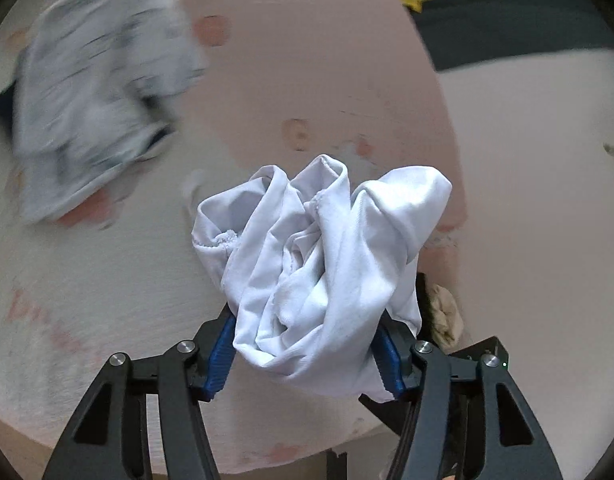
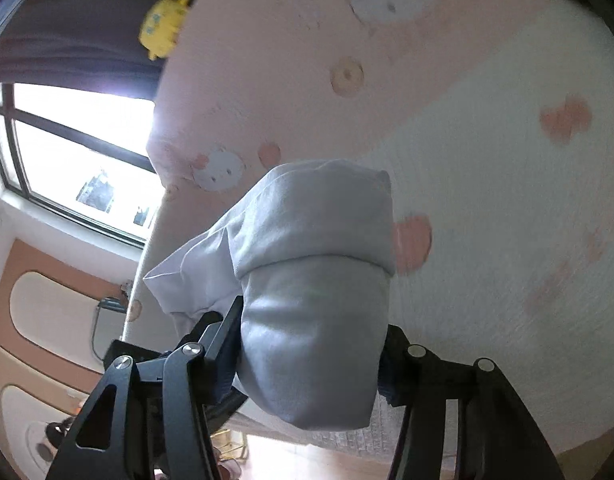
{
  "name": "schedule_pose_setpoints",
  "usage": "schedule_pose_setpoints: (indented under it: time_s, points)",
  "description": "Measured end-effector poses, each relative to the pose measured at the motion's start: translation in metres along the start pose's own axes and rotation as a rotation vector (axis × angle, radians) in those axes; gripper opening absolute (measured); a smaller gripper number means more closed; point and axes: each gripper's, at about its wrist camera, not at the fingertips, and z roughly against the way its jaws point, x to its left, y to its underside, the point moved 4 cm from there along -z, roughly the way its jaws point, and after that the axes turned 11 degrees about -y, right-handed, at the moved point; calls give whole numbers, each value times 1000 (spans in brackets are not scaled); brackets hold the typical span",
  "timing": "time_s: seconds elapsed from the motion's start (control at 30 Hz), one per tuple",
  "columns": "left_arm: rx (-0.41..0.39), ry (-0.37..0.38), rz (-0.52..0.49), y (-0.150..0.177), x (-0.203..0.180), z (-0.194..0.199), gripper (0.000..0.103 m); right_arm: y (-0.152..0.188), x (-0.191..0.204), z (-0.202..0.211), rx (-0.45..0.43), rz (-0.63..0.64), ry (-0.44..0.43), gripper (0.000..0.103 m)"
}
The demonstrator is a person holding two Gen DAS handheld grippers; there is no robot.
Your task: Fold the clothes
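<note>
we are gripping white garment in left gripper, blue pads clenched on bunched cloth; right gripper clamping another wad of it. we are holding it above pink bedspread, likely to shake it open for folding. 1 grey printed garment lying apart.

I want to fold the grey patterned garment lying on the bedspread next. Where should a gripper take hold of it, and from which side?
Judging from the left wrist view, take the grey patterned garment at its lower hem edge, coming in low from the near side. That edge lies flat and free on the bedspread, while the middle is rumpled. Blur hides finer detail. Both grippers now hold white cloth.
</note>
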Motion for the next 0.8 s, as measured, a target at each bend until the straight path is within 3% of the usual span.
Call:
schedule_pose_setpoints:
  time_s: [0.2,0.37,0.57,0.8]
  points:
    - [4,49,-123,-24,-82,4,57,-38,41,53,-79,81,-11,54]
    - [-9,103,-242,-35,-149,31,57,-64,90,99,-137,158,-40,54]
    - [-71,123,-412,-48,-231,58,57,-95,151,143,-198,264,-48,54]
    - [-23,212,-409,-67,-283,45,57,-121,192,194,-251,325,16,54]
